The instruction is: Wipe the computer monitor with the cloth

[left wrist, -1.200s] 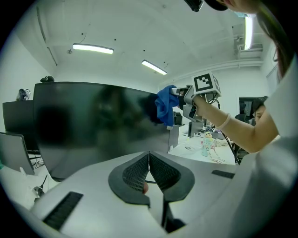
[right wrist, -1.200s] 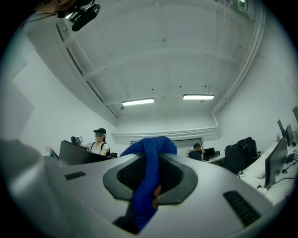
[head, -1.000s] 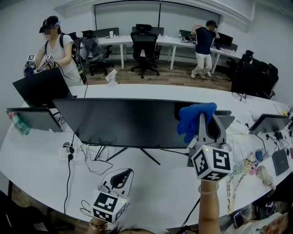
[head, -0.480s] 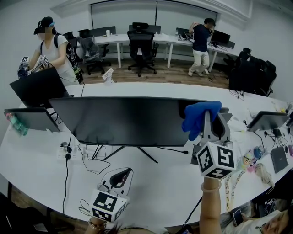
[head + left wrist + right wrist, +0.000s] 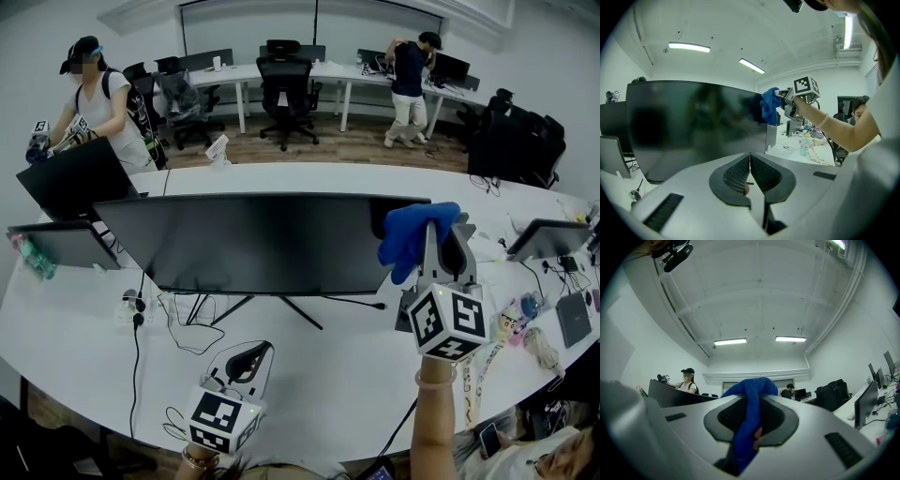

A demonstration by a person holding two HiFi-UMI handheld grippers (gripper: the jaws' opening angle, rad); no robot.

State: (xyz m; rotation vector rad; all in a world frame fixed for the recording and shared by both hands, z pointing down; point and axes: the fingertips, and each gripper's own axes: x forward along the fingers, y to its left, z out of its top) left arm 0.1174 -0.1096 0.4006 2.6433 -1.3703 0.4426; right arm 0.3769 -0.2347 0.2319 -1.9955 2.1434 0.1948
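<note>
Jaws pressed together with nothing between them: that is the left gripper (image 5: 251, 356), low over the white table (image 5: 356, 375), in front of the monitor (image 5: 253, 244) and nearer than its stand. The right gripper (image 5: 439, 236) is raised at the monitor's right end, clamped on the blue cloth (image 5: 411, 236). The cloth hangs by the screen's upper right corner — whether it touches the glass I cannot tell. Behind the monitor's left end stands a person in a cap (image 5: 94, 94). Farther behind the monitor are an office chair (image 5: 281, 80) and a second person (image 5: 410, 80) at the desks.
</note>
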